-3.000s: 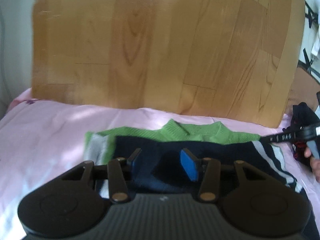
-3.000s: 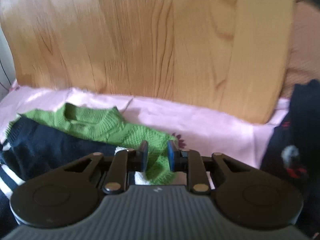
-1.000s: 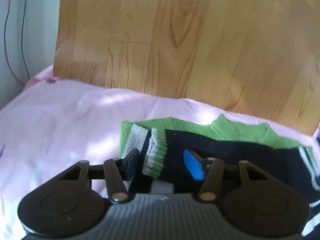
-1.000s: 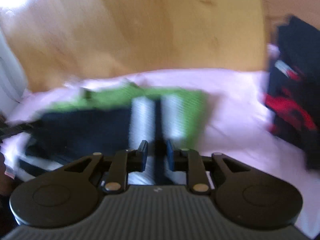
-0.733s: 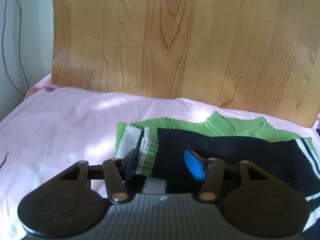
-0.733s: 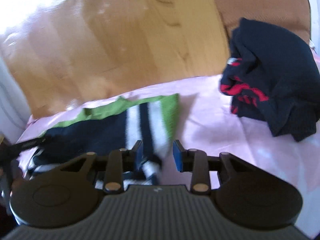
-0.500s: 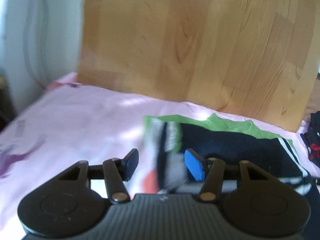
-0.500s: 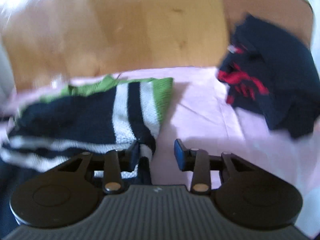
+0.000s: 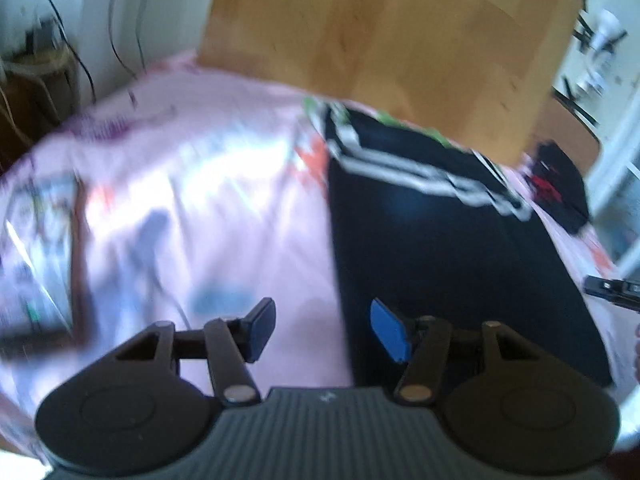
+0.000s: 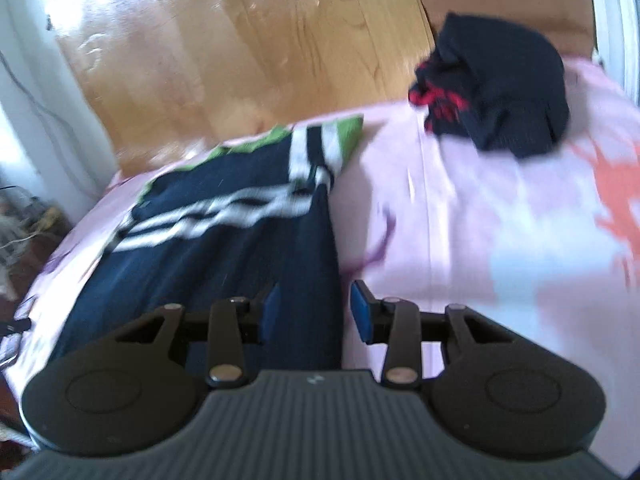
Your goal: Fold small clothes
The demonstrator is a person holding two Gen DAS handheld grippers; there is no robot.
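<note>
Two garments are lying on the pink bedsheet [image 10: 480, 208]: one navy sweater [image 10: 208, 240] with white stripes and green trim, and one dark bundle [image 10: 504, 80] with red. One wooden headboard [image 10: 240, 48] is standing behind them.

The left gripper [image 9: 324, 330] has a ribbed dark grey body with a small pale mark at 12 o'clock, round black housings at 9 and 3 o'clock, black link arms with silver rivets and blue finger pads [image 9: 389, 335]; the right gripper [image 10: 316, 312] matches it
</note>
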